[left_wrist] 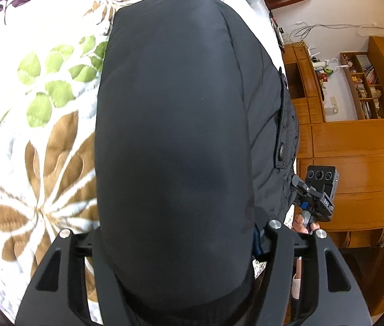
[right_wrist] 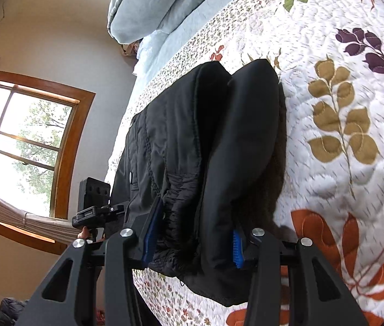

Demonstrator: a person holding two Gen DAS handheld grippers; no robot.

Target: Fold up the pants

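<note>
Right gripper [right_wrist: 192,244] up close first: its blue pads [right_wrist: 237,250] are pressing in from both sides on a thick bundle of the black pants [right_wrist: 219,149], jaws roughly half apart and the padded fabric filling the whole gap. That bundle is showing two puffy folds side by side, running away from the jaws across the quilt [right_wrist: 341,108].

Over at the left gripper [left_wrist: 175,244], a fat fold of the pants [left_wrist: 175,122] is sitting between the fingers [left_wrist: 276,244] and swallowing most of the view. The pads are buried under cloth here, so I cannot tell whether they are actually biting or just standing around it; the jaws are standing fairly wide either way.

The pants are lying on the bed, on the white quilt [left_wrist: 42,108] with its green and brown leaves, waistband and snap button [left_wrist: 282,150] hanging toward the bed's edge. Just beyond that edge the other gripper is peeking in, a hand [left_wrist: 302,221] wrapped on its grip.

Farther back, a pale blue blanket [right_wrist: 151,8] is heaped at the head of the bed, a wood-framed window [right_wrist: 29,141] is glowing on one side, and wooden shelving [left_wrist: 355,87] is lining the wall on the other.
</note>
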